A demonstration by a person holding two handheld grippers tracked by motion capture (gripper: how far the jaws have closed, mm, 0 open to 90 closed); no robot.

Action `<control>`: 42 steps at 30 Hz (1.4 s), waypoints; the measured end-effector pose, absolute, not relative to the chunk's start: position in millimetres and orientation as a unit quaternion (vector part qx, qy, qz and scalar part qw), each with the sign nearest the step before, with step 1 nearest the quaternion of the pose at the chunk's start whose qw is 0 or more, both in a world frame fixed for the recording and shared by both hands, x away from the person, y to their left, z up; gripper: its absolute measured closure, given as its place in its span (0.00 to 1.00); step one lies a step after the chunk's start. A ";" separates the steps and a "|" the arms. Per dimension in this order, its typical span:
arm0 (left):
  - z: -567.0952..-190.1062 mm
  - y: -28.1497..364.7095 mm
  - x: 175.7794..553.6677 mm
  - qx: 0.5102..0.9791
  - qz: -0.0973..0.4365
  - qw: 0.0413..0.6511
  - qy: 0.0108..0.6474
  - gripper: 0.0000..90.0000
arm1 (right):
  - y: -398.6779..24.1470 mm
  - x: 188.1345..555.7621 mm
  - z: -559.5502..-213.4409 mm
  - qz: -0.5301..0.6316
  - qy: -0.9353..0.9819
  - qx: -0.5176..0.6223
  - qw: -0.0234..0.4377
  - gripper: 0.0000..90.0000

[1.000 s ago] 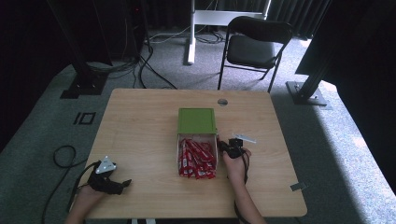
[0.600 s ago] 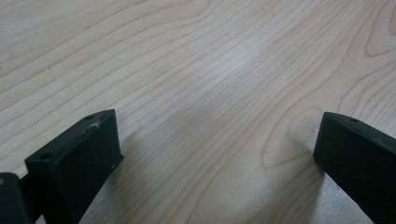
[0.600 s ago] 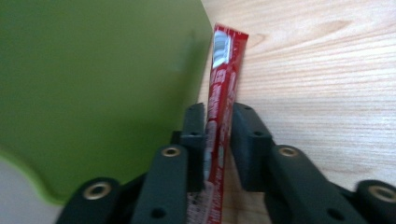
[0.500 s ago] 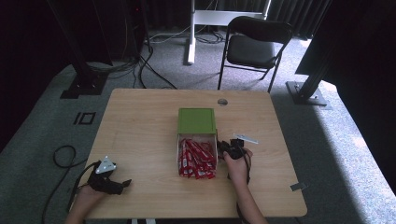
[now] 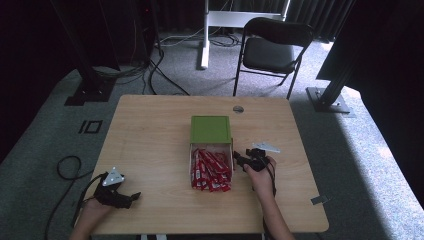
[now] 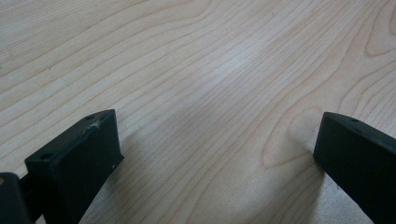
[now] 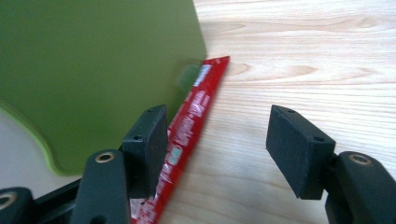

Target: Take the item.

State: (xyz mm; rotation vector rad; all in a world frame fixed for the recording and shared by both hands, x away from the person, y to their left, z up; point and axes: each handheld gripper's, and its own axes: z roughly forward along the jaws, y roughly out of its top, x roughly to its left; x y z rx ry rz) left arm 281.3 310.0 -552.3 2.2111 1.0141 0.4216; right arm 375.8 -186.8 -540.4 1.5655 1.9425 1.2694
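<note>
Seemingly to pick a packet (image 7: 194,122) beside the box (image 5: 211,131), right gripper (image 7: 219,140) gapes; left gripper (image 6: 210,154) idles apart at the surface's (image 5: 150,130) near-left corner.

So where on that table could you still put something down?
Plenty: the table is bare left of the green box, also along the far edge and the right edge. It is crowded mid-front, where red packets spill beside the right gripper.

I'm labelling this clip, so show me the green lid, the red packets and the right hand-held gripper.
green lid (image 5: 210,129): high view, middle of its flat top.
red packets (image 5: 211,170): high view, centre of the pile.
right hand-held gripper (image 7: 219,154): right gripper view, open gap midway between the fingertips.
</note>
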 end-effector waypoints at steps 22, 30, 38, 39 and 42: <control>-552.3 310.0 281.3 0.845 0.161 0.330 0.388 0.02 | -224.4 356.4 -537.3 0.443 0.711 0.515 0.185 0.22; -552.3 310.0 281.3 0.845 0.161 0.330 0.388 0.02 | -231.5 346.0 -534.5 0.440 0.727 0.492 0.186 0.22; -552.2 310.0 281.3 0.846 0.161 0.330 0.388 0.02 | -246.4 336.4 -539.3 0.426 0.744 0.478 0.192 0.22; -552.3 310.0 281.3 0.845 0.161 0.330 0.388 0.02 | -249.4 334.5 -540.7 0.423 0.746 0.476 0.194 0.22; -552.3 310.0 281.3 0.845 0.161 0.330 0.388 0.02 | -253.2 331.7 -541.9 0.419 0.750 0.474 0.195 0.22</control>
